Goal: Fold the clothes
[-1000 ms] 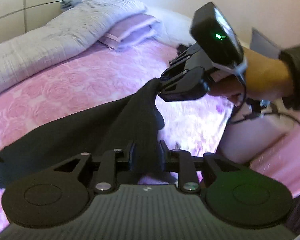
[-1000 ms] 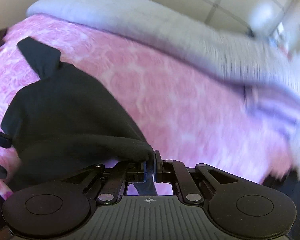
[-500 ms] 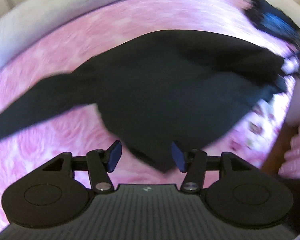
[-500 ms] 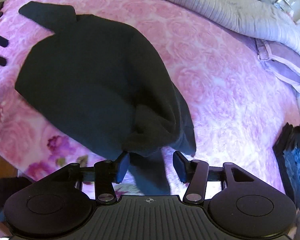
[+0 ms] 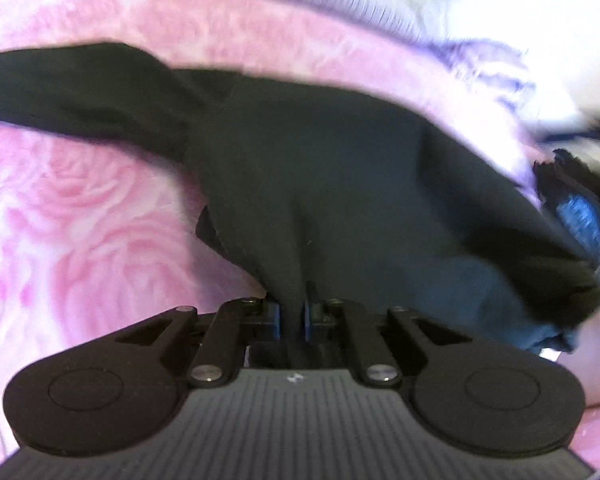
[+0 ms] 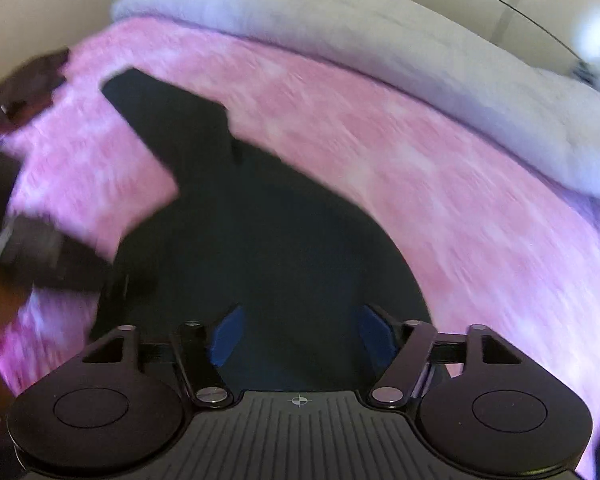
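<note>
The black garment (image 5: 340,184) lies spread on the pink rose-patterned bed cover (image 5: 80,240), and everything here is placed from it. At its left, one sleeve (image 5: 72,92) stretches out flat across the cover. At its near edge the left tongs (image 5: 292,316) are clamped together on a pinch of the cloth, which rises into them in a tented fold. Further right, the garment's far corner bunches up beside a dark object with a blue patch (image 5: 580,216). In the right wrist view the right tongs (image 6: 300,340) stand wide apart over the near hem, blue pads showing, holding nothing. Beyond the garment lies a pale rolled quilt (image 6: 380,40).

By my reading, the step in hand is arranging or regripping the garment for a fold. The next move likely calls for the right tongs to close on an edge level with the left's pinch, so both corners travel together without twisting; motion blur hides finer detail.
</note>
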Action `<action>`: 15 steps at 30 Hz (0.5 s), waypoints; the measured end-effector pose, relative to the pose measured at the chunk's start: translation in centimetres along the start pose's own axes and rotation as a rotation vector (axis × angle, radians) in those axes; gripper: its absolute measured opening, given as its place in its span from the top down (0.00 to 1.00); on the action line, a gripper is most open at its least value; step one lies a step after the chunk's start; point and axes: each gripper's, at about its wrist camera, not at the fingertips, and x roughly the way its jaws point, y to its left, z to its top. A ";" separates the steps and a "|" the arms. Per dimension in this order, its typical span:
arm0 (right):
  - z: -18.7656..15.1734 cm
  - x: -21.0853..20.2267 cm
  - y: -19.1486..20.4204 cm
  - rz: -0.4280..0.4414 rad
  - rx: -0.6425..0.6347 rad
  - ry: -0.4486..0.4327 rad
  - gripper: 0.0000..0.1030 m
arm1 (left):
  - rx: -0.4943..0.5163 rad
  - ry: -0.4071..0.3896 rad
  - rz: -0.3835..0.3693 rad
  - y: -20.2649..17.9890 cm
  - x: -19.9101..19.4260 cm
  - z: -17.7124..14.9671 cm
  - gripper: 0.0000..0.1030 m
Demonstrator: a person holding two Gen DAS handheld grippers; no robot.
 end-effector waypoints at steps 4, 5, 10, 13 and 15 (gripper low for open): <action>5.6 6.7 4.6 0.137 -0.117 -0.008 0.17 | -0.002 -0.035 -0.030 -1.8 -4.0 -3.3 0.94; 6.5 8.6 6.2 0.174 -0.143 0.015 0.16 | -0.003 -0.035 -0.037 -1.9 -4.4 -3.7 0.94; 7.9 16.5 14.0 0.259 -0.295 0.230 0.13 | -0.005 -0.032 -0.070 -2.3 -6.3 -5.7 0.94; 6.1 19.1 16.9 0.194 -0.414 0.334 0.19 | -0.007 -0.031 -0.090 -2.5 -7.4 -6.8 0.94; 5.5 18.2 16.8 0.207 -0.387 0.308 0.55 | 0.032 -0.027 -0.102 -2.7 -7.9 -6.5 0.93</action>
